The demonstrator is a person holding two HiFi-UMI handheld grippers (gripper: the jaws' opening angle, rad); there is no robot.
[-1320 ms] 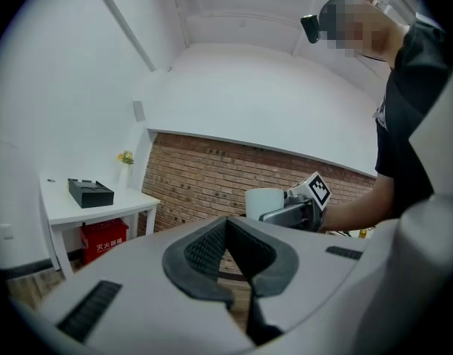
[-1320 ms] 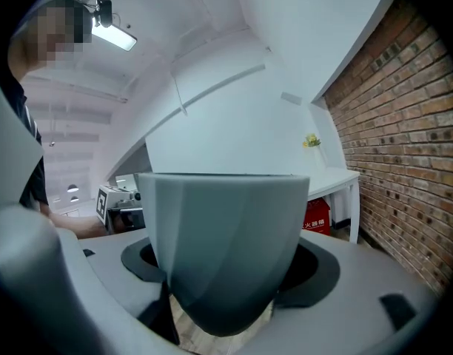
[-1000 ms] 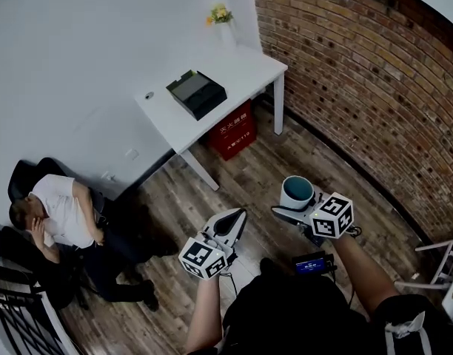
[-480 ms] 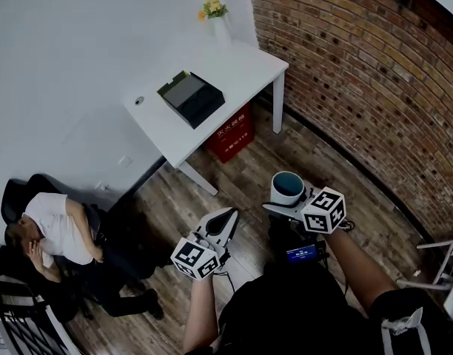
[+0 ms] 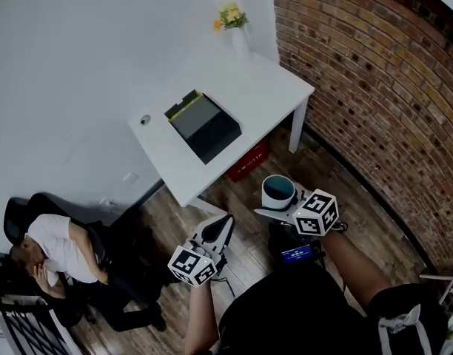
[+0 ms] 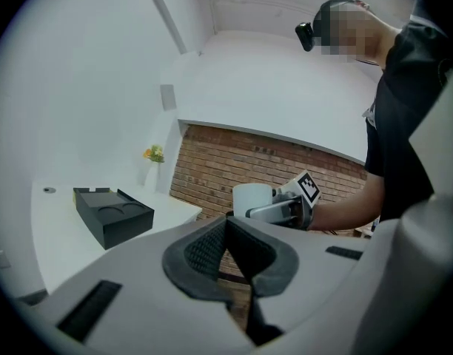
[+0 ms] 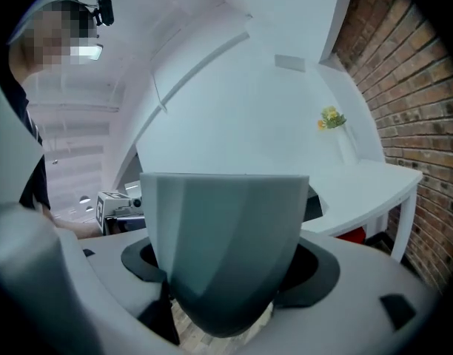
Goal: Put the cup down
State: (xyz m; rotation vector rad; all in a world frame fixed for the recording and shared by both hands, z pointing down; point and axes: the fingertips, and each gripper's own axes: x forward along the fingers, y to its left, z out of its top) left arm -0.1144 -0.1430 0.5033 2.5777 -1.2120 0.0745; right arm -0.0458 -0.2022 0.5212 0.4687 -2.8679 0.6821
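Fingers (image 7: 320, 266) of my right gripper (image 7: 226, 287) are clamped on the white faceted cup (image 7: 225, 228) with the teal inside, holding it upright in the air just off the near edge of the white table (image 5: 286, 98), while my left gripper (image 6: 227, 224) has its jaws pressed together on nothing. From the right gripper view the cup fills the middle and covers most of the black box (image 5: 206, 126) on the table, and I cannot make out whether it has a handle.
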